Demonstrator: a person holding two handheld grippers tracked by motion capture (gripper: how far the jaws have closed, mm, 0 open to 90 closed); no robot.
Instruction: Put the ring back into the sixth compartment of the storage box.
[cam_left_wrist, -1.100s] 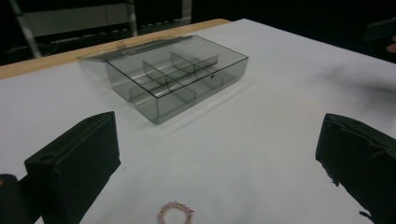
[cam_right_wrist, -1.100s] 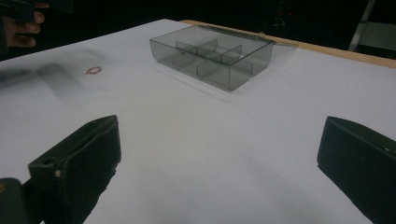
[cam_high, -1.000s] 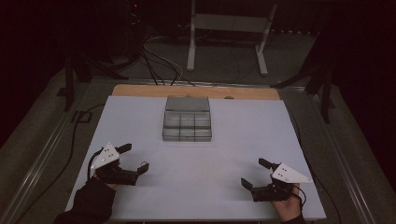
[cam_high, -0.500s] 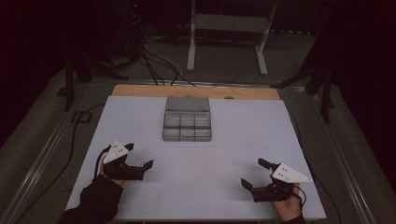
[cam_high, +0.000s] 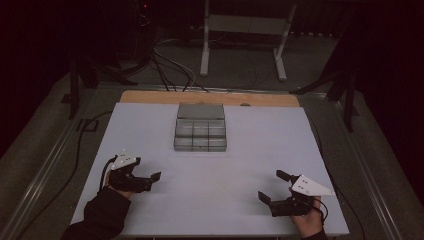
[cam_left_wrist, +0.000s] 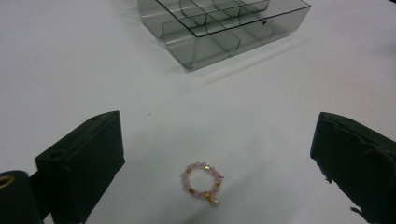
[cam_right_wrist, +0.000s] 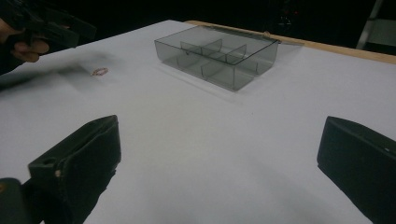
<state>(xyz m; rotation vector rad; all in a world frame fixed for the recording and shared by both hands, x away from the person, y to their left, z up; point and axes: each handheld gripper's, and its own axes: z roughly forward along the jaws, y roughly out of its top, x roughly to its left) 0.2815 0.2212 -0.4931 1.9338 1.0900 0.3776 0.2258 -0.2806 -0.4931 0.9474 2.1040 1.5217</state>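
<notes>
Pink-and-gold beaded ring, flat on table

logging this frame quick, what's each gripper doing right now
Left gripper: open, holding nothing, jaws either side of the small pink and gold bead ring on the white table.
Right gripper: open, holding nothing.

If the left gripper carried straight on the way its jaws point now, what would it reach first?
Most likely the pink bead bracelet, lying on the white table between the left gripper's open jaws. The clear divided box lies farther along; depth is uncertain.
</notes>
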